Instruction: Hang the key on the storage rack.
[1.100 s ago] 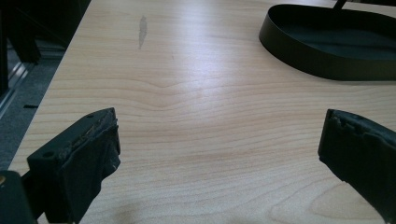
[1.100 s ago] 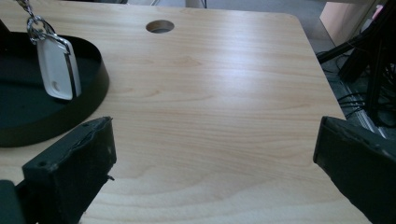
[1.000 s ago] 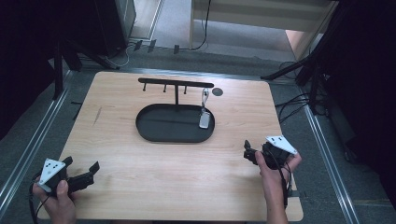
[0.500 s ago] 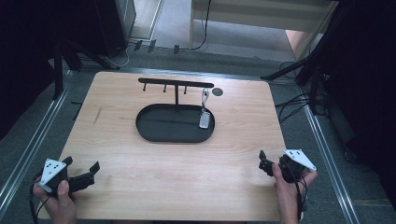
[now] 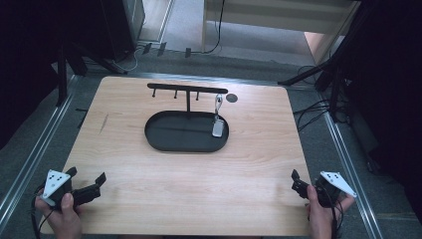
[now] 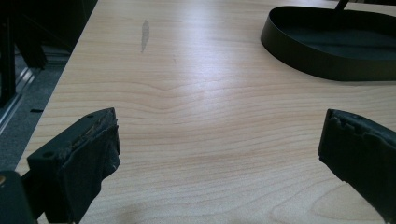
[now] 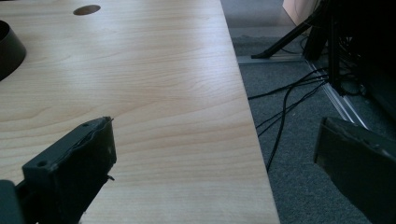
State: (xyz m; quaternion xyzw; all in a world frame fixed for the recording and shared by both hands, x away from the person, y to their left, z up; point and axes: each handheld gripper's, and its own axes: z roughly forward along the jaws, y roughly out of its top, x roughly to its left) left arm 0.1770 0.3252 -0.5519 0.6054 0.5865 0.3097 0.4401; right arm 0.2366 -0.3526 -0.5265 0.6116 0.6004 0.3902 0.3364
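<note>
A black oval tray (image 5: pixel 164 143) sits mid-table with a T-shaped hook rack (image 5: pixel 187 90) rising from it. A silver key with a tag (image 5: pixel 217 127) hangs from the rack's right end, its tag down by the tray. My left gripper (image 5: pixel 87 176) rests at the near left corner, open and holding nothing. In the left gripper view, bare wood lies between the wide jaws of the left gripper (image 6: pixel 219 140), and the tray (image 6: pixel 299 60) is ahead to the right. My right gripper (image 5: pixel 297 182) is at the near right corner, open and holding nothing. In its own view, the right gripper (image 7: pixel 215 149) straddles the table's right edge.
A small dark round spot (image 5: pixel 232 97) marks the wood behind the rack, and it is in the right gripper view too (image 7: pixel 87 10). Cables (image 7: pixel 285 107) and stand legs lie on the grey floor off the right edge. A grey smudge (image 6: pixel 144 35) marks the left side.
My right gripper has drawn back toward the person and out to the near right corner of the table. The left gripper and the key have stayed put.
</note>
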